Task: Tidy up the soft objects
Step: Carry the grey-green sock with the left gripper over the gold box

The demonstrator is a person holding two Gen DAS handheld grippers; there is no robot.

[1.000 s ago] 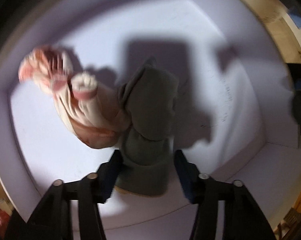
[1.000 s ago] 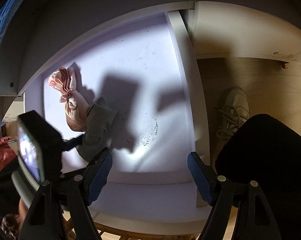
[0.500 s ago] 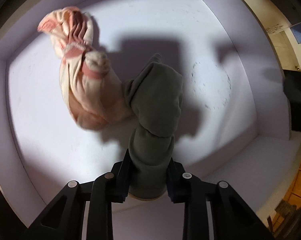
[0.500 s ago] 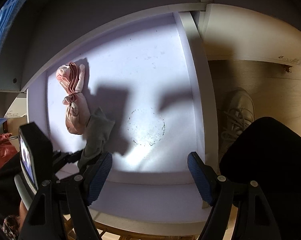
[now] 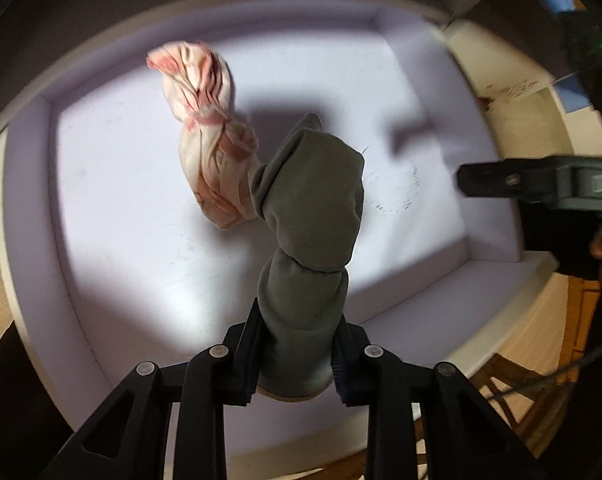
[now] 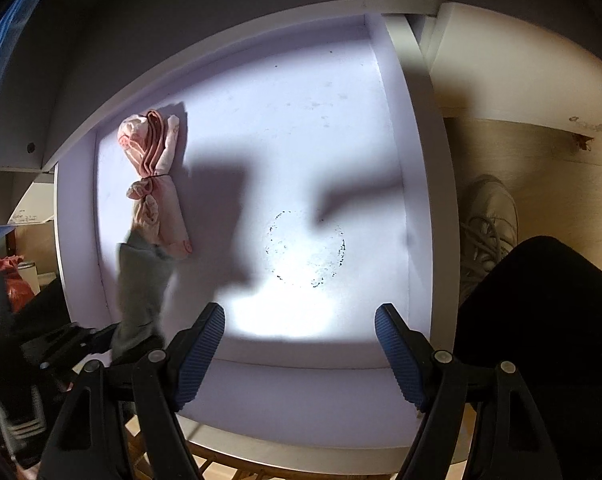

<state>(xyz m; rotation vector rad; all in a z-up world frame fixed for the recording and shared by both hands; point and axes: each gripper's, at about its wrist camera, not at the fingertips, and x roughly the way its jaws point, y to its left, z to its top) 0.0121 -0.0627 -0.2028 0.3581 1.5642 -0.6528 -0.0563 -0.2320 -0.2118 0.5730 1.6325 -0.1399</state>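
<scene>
The left gripper [image 5: 297,356] clenches the lower end of a rolled grey-green fleece cloth [image 5: 313,208], which hangs above the floor of a pale lilac open drawer [image 5: 113,208]. The right gripper [image 6: 301,344], released and empty (its blue ribbed pads stand wide apart), hovers over the drawer's near edge. Beyond the grey cloth, a knotted pink-and-white striped fabric bundle [image 5: 209,136] lies on the drawer floor toward the back left corner; whether the two cloths touch cannot be told. A pale laced shoe [image 6: 489,224] rests on the wooden floor [image 6: 541,168] beside the drawer.
</scene>
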